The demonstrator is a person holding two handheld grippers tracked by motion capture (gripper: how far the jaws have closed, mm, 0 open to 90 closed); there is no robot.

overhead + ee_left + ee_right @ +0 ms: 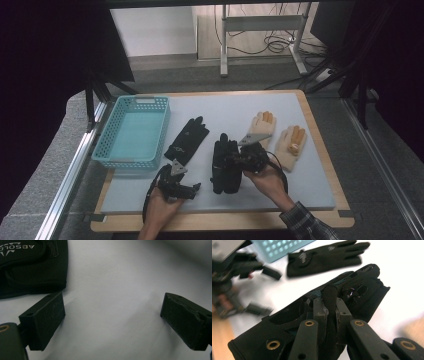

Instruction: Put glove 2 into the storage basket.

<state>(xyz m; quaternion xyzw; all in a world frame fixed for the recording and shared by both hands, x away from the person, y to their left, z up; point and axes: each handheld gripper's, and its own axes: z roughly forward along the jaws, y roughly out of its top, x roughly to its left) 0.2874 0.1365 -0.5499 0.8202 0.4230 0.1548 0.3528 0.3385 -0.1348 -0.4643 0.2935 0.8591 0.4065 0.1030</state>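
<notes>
Midway over the counter (310,192), my right fingers (329,312) pinch a fold of the black glove (317,315), soft, limp and light, best gripped at bunched fabric; my left fingers (112,322) stand open, empty, beside another black glove (32,267).

Dim high view, dark at three and nine o'clock; the white surface (402,277) glares, blur toward nine o'clock.

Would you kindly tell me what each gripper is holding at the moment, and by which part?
The right gripper pinches a fold of the black fabric glove near its middle. The left gripper is open over the white mat, holding nothing.
</notes>
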